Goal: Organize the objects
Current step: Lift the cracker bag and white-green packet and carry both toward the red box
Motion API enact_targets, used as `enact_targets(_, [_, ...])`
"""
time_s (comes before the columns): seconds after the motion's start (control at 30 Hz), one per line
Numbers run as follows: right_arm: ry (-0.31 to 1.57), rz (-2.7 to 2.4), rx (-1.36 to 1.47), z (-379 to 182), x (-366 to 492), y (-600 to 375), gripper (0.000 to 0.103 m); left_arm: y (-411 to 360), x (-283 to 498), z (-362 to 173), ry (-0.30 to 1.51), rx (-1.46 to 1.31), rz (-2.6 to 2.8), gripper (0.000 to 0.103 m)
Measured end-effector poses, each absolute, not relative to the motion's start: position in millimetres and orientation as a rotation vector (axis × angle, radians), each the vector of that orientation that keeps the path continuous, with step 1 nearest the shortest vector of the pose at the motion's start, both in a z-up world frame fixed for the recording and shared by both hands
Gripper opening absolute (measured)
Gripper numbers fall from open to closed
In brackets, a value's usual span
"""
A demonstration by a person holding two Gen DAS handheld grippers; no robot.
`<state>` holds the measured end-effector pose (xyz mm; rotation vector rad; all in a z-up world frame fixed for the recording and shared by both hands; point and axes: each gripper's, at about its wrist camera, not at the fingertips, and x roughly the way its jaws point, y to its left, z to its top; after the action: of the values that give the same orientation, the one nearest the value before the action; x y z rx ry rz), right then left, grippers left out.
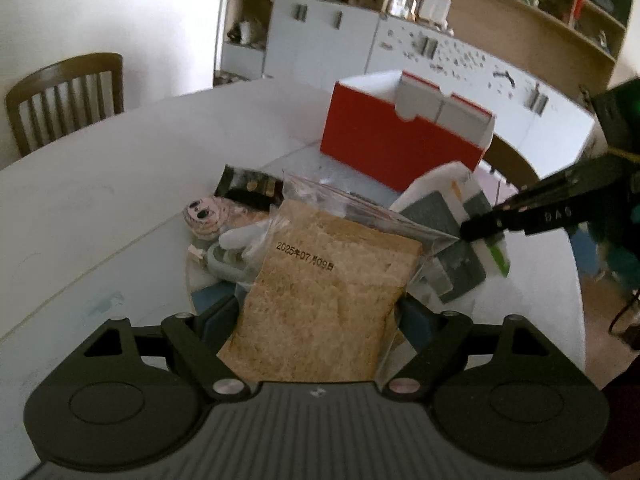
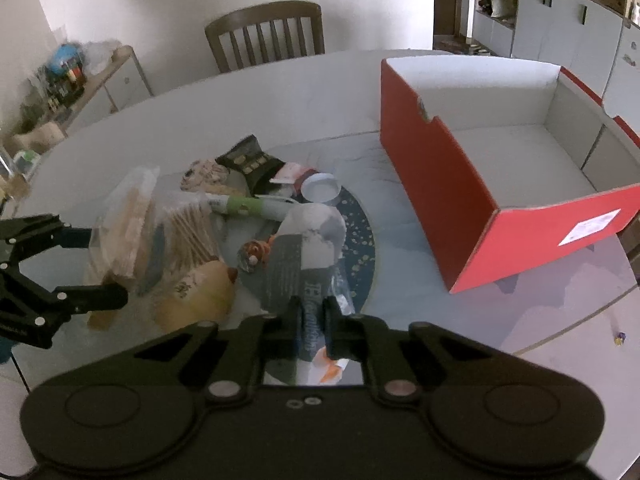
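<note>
Room furniture around the round white tabletop (image 2: 280, 92)

A brown wooden slat-back chair (image 2: 266, 34) stands at the tabletop's far edge, against a plain white wall (image 2: 160, 0). Along the wall to one side runs a low white cabinet (image 2: 108, 88) with a light wooden top, piled with colourful clutter that is too blurred to identify. White cupboards with dark metal handles (image 1: 320, 40) line another wall, and above them sit open light-wood shelves (image 1: 560, 4) crowded with jars and small items.

White table (image 2: 280, 92): red box (image 2: 440, 208), clutter pile (image 2: 248, 204).
</note>
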<state>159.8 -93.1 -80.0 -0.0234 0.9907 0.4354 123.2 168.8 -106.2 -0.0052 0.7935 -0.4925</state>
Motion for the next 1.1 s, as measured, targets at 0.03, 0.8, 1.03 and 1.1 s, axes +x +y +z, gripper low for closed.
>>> enact_targets(0.03, [0.984, 0.439, -0.015, -76.2, 158.4, -95.4, 0.009, 165.9, 120.1, -102.2, 0.787, -0.008, -0.484, 0.085])
enact_targets(0.8, [0.823, 0.524, 0.04, 7.5, 198.8, -175.0, 0.009, 57.7, 121.6, -15.3, 0.718, 0.037, -0.323, 0.085])
enact_targets(1.03, [0.788, 0.521, 0.019, 12.3, 229.6, -212.0, 0.009, 5.2, 149.5, 0.5, 0.705, 0.08, -0.3, 0.085])
enact_targets(1.1, [0.784, 0.517, 0.017, 11.0, 239.8, -222.9, 0.009, -11.1, 159.8, 2.9, 0.708, 0.096, -0.293, 0.085])
